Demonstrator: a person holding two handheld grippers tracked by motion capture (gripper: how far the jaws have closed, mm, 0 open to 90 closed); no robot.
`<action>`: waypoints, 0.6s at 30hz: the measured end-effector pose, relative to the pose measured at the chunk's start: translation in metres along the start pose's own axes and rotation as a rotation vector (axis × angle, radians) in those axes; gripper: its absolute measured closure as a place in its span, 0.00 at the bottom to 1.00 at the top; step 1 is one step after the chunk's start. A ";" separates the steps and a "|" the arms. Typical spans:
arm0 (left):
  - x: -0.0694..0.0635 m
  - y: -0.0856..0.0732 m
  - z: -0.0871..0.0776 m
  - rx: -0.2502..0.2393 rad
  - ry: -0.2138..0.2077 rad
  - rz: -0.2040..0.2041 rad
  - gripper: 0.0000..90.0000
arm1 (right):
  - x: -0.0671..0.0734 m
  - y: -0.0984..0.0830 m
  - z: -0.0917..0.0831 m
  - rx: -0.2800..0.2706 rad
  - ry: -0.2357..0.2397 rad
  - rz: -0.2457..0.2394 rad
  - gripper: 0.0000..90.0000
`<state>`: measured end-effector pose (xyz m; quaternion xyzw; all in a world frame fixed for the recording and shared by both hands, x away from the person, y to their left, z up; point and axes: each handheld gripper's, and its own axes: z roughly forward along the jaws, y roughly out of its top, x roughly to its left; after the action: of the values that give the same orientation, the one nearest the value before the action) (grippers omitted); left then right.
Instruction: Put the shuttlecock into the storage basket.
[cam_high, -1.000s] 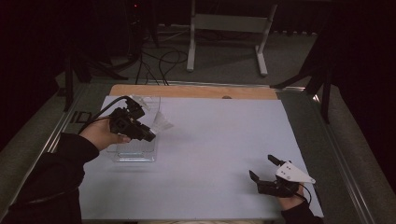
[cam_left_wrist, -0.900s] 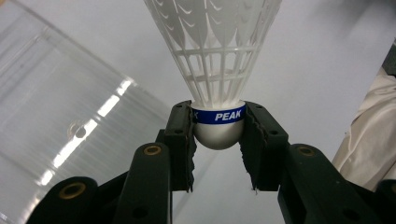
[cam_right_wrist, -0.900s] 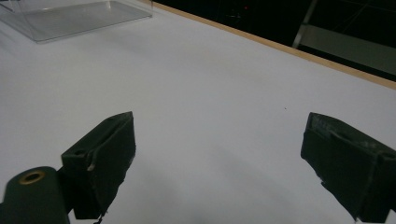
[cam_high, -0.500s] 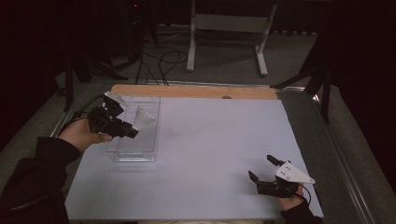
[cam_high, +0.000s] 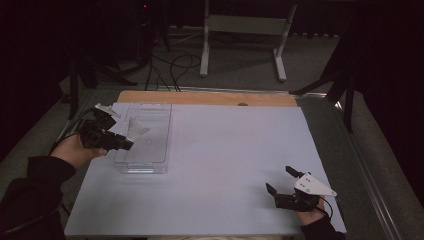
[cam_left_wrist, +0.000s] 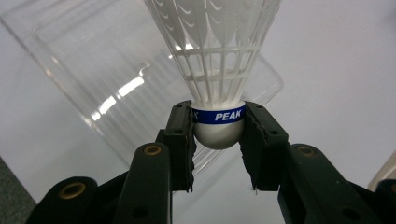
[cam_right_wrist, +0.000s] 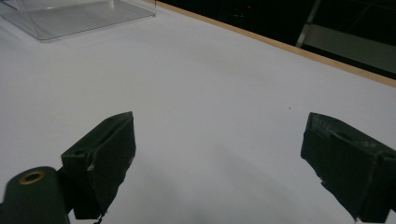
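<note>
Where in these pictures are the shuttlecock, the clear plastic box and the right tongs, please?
shuttlecock (cam_left_wrist: 218, 133): left gripper view, on its rounded white cork.
clear plastic box (cam_high: 150, 131): high view, on its transparent floor.
right tongs (cam_right_wrist: 219, 163): right gripper view, midway between the two black fingertips, which stand wide apart.

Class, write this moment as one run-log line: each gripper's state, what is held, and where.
left gripper: shut on shuttlecock, by clear tray | right gripper: open, holding nothing, over white table
</note>
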<state>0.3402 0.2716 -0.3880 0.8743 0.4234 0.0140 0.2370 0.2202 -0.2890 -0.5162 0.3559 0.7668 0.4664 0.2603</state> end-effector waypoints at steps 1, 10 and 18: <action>0.002 -0.002 0.001 -0.002 0.007 -0.008 0.74 | 0.000 0.000 0.000 0.001 0.000 -0.002 0.11; 0.015 -0.021 0.011 0.009 0.043 -0.070 0.74 | 0.000 -0.001 0.001 0.006 0.001 -0.004 0.11; 0.017 -0.032 0.020 0.009 0.082 -0.094 0.74 | 0.000 -0.001 0.001 0.012 0.003 -0.003 0.11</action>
<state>0.3323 0.2936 -0.4231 0.8532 0.4733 0.0366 0.2160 0.2209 -0.2886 -0.5176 0.3559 0.7705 0.4618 0.2577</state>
